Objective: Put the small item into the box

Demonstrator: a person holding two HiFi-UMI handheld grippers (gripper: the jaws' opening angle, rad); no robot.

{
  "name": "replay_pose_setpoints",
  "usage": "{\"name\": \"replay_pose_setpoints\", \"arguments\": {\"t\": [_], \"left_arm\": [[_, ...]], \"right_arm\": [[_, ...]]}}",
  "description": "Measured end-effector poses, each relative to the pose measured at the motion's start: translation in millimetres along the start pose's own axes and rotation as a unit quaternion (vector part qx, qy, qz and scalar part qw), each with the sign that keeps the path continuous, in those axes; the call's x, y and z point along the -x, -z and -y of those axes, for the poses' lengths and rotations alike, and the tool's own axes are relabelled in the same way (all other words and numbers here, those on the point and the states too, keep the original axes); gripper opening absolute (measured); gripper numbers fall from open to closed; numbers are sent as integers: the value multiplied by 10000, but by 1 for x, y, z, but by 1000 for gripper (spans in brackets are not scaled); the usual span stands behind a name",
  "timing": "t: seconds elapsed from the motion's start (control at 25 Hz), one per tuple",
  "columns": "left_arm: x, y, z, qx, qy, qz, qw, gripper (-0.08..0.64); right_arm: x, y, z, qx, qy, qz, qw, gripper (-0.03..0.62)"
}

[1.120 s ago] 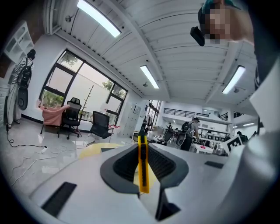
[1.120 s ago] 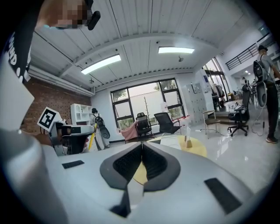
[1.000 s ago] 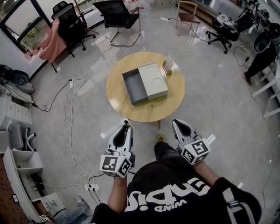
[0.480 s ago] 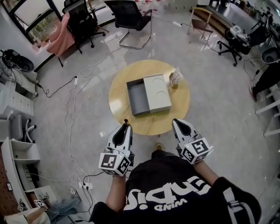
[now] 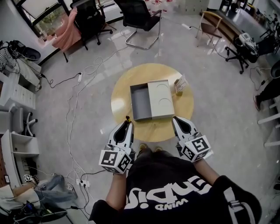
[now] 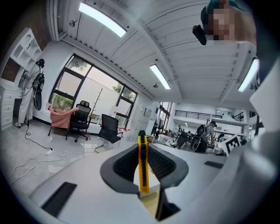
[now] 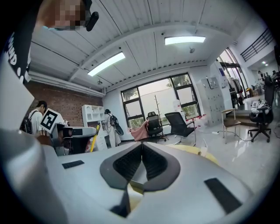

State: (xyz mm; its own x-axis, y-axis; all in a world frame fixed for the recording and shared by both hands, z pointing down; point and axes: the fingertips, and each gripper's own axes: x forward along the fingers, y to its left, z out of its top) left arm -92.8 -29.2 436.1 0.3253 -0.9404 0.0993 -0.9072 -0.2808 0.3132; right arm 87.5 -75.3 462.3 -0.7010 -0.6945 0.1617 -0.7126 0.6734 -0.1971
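Note:
A slim yellow utility knife (image 6: 142, 162) stands upright between the jaws of my left gripper (image 6: 143, 146), which is shut on it. From the head view its tip (image 5: 127, 118) pokes out past the left gripper (image 5: 127, 124), just short of the table's near rim. The box (image 5: 160, 99) lies in the middle of the round wooden table (image 5: 120, 94), its grey drawer (image 5: 141, 103) pulled out to the left and empty. My right gripper (image 5: 176, 121) hovers at the near right rim, shut with nothing in it (image 7: 141, 151).
A small packet (image 5: 180, 84) stands at the table's right edge beside the box. Cables (image 5: 74, 109) trail over the floor to the left. Office chairs (image 5: 142, 13) stand beyond the table, with shelving (image 5: 15, 144) at the far left.
The table and box have come closer and now sit right in front of both grippers. Both grippers keep their pose, the knife still in the left one.

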Motion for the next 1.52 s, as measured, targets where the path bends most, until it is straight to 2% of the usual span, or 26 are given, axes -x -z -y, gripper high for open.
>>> {"name": "replay_pose_setpoints", "arguments": {"t": [0.36, 0.6, 0.8, 1.2, 1.52], "left_arm": [[-43, -18, -29, 19, 218, -206, 9995, 71], [-71, -8, -51, 44, 344, -335, 9988, 71], [-96, 0, -60, 18, 391, -510, 9979, 71], [-148, 46, -89, -14, 315, -1175, 9926, 71], [-189, 98, -100, -96, 215, -1823, 9830, 71]], "right_arm": [[-36, -17, 15, -154, 222, 75, 9996, 3], [-54, -6, 27, -225, 373, 25, 9990, 3], [-68, -13, 35, -203, 368, 45, 9991, 3], [-89, -19, 46, -225, 399, 40, 9989, 3], [-93, -18, 61, -268, 417, -21, 9988, 3]]}}
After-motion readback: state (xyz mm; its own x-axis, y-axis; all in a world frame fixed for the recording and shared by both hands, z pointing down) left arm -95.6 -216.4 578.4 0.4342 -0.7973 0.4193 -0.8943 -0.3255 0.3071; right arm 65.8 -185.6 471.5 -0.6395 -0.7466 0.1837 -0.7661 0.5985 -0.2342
